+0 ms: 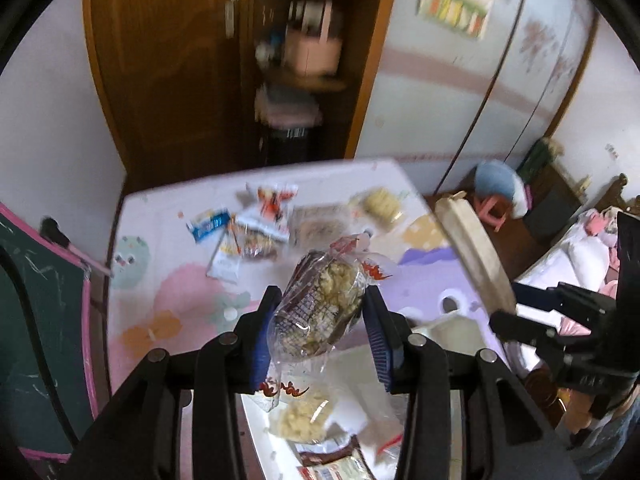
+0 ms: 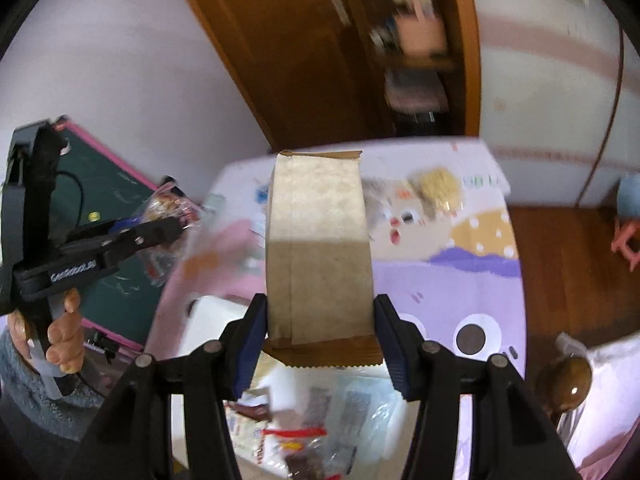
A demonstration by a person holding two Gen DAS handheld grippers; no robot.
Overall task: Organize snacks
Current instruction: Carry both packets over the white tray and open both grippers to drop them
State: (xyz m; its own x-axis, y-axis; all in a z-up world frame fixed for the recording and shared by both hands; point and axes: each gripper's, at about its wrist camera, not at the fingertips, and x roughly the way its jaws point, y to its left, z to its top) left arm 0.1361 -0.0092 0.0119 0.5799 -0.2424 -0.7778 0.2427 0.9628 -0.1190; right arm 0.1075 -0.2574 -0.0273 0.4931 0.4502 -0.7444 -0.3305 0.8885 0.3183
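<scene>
Blue pads of our left gripper (image 1: pixel 320 320) pressed on both sides of a clear snack bag (image 1: pixel 320 308), the jaws narrow around it. That bag held pale puffed pieces and a dark printed panel; its long axis ran away from the camera and leaned to the right, with the crimped top pointing toward the far edge of the table (image 1: pixel 168 208). We carried it above the table's patterned cloth, clear of the surface.

Our right gripper (image 2: pixel 318 332) clamped a brown paper packet (image 2: pixel 320 248) at a middling width, pads on its two long sides. We held the packet upright along the fingers, serrated end nearest the camera and folded end toward the table's far edge.

Only the left wrist view showed the loose snack packets (image 1: pixel 252 232) heaped near the far edge and a white bin (image 1: pixel 452 332) beside the table's right edge, with more packets below the fingers. Only the right wrist view showed the hand (image 2: pixel 64 340) wrapped around the left gripper's handle, a grey sleeve below it, and a green chalkboard (image 2: pixel 112 200) behind.
</scene>
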